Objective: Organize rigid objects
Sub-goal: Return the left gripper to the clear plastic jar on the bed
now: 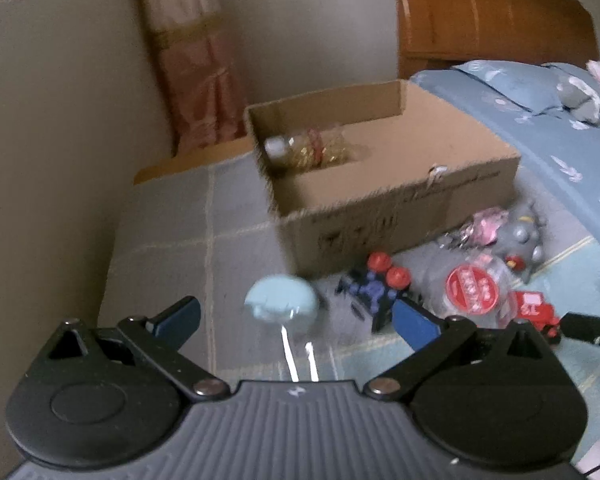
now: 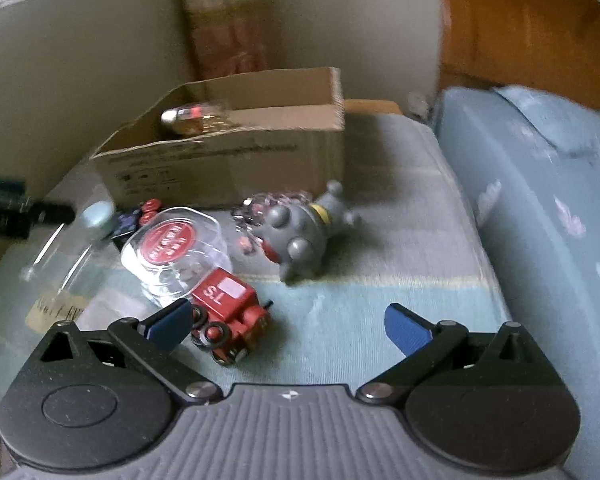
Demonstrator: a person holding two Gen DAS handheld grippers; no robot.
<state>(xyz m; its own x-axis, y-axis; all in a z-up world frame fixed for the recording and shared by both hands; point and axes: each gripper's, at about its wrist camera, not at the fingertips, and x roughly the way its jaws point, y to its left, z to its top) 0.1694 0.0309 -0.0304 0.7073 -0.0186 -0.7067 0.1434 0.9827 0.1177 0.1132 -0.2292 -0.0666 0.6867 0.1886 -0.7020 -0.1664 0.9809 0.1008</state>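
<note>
Both grippers sit at the bottom of our views, jaws spread wide. Our left gripper (image 1: pixel 296 318) is released, nothing between its blue pads. Just past it we see a clear bottle with a pale blue cap (image 1: pixel 281 298) lying on the bed cover (image 1: pixel 180 248), cap pointing away from us.

Our right gripper (image 2: pixel 290 320) is also released. Its left finger (image 2: pixel 171 322) overlaps the red toy train (image 2: pixel 230 322) in the picture; whether it touches, we cannot tell. Nothing is clamped.

Further out, from the right wrist view:
- clear plastic jar (image 2: pixel 176 256) on its side, red round label facing up, just behind the train. Contents unclear.
- dark blue toy with red wheels (image 2: pixel 138 216) behind the jar, close to the box.
- grey studded figure (image 2: pixel 304 240) lying to the right of the jar, pinkish keychain bits (image 2: pixel 268 204) beside it.

Cardboard box (image 1: pixel 380 216) stands open on the bed cover beyond the loose pile. Inside, in the far left corner, we see one bottle with a white cap and yellow-gold contents (image 1: pixel 308 148), lying down. Rest of the box floor that we can see is bare cardboard.

Right of everything: blue patterned bedding (image 2: pixel 540 208), wooden headboard (image 1: pixel 492 12) behind it. Pink curtain (image 1: pixel 196 60) hangs against the wall behind the box.

Both pictures are motion-blurred, so fine detail is soft.
</note>
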